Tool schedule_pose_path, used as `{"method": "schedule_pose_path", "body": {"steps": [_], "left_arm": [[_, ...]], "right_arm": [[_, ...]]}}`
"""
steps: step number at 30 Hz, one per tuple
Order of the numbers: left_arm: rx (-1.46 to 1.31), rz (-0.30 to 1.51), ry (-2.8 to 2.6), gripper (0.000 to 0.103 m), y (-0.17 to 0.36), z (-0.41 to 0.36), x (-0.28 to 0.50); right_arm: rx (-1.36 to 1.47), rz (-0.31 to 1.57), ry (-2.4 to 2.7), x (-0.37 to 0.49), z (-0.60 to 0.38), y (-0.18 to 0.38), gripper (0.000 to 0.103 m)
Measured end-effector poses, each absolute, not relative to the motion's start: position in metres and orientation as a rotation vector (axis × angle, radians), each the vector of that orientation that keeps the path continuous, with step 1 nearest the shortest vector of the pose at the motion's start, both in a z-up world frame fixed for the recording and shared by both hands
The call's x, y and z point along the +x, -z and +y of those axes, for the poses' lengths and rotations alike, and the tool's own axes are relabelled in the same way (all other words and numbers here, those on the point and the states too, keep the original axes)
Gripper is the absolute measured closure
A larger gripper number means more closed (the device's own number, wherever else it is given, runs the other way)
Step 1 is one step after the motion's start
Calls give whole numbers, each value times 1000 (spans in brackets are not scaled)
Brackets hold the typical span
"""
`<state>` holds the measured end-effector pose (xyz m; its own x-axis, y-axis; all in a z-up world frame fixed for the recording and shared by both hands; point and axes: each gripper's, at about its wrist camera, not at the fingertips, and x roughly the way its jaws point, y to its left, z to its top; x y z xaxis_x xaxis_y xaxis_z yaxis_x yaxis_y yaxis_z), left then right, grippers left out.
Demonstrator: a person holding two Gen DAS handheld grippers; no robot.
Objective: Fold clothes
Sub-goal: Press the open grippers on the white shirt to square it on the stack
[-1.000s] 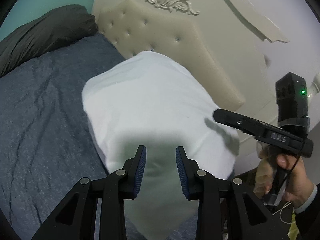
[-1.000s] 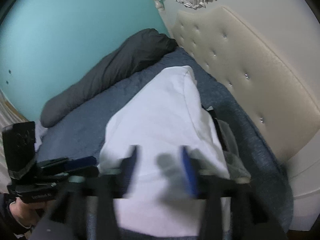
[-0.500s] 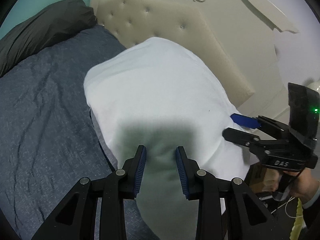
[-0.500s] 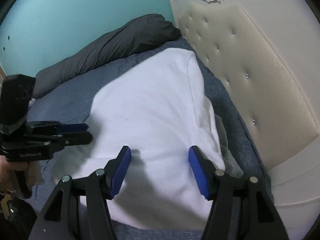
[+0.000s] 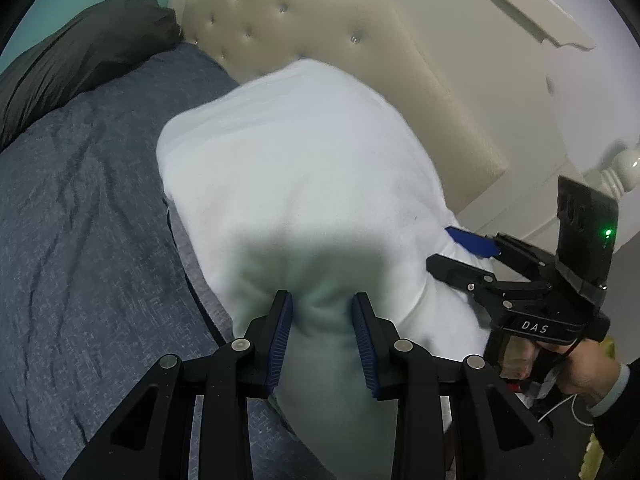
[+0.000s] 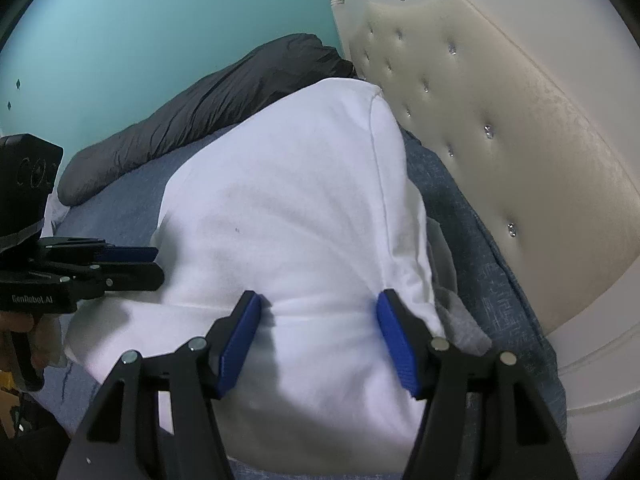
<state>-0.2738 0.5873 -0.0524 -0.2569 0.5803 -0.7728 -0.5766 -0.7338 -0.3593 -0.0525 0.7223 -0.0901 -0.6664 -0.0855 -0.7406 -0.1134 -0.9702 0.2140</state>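
A white garment (image 5: 296, 184) lies spread on the blue-grey bed, reaching toward the headboard; it also fills the middle of the right wrist view (image 6: 288, 216). My left gripper (image 5: 322, 312) is open, its blue pads on either side of a raised ridge of the garment's near edge. My right gripper (image 6: 318, 320) is open wide over the garment's near right part, pads resting at the cloth. Each gripper shows in the other's view: the right one (image 5: 472, 256) at the garment's right edge, the left one (image 6: 132, 264) at its left edge.
The blue-grey bedspread (image 5: 80, 216) stretches to the left. A dark grey pillow (image 6: 224, 96) lies at the far side. A cream tufted headboard (image 6: 500, 152) runs along the right. A grey cloth (image 6: 460, 320) shows under the garment's right edge. The wall (image 6: 140, 32) is teal.
Both grippers have come down and forward onto the garment's near edge. The right gripper has opened wider. The left jaws now straddle a ridge of cloth.
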Motion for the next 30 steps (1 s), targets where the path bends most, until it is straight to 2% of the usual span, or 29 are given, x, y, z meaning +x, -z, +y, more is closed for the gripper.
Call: {"method": "schedule_pose_path", "body": {"steps": [3,8,21,26,30], "left_arm": [[-1228,-16,-2049,69,33,588,-288],[-1210,-37,-2039,69,14,604,-326],[-1325,17,-1943,69,67,651,-360],[-1305,10,-1953,69,56,645,-360],[-1282,-4,-1971,69,40,630,-353]], "right_arm": [[-1253,443,-2829,-51,728,78,42],[-1246,445,-2835,-47,726,69,42],[-1246,468,-2837,-41,730,81,42],[-1262,513,-2831,-43,731,73,42],[-1221,542,-2843,-47,735,45,42]]}}
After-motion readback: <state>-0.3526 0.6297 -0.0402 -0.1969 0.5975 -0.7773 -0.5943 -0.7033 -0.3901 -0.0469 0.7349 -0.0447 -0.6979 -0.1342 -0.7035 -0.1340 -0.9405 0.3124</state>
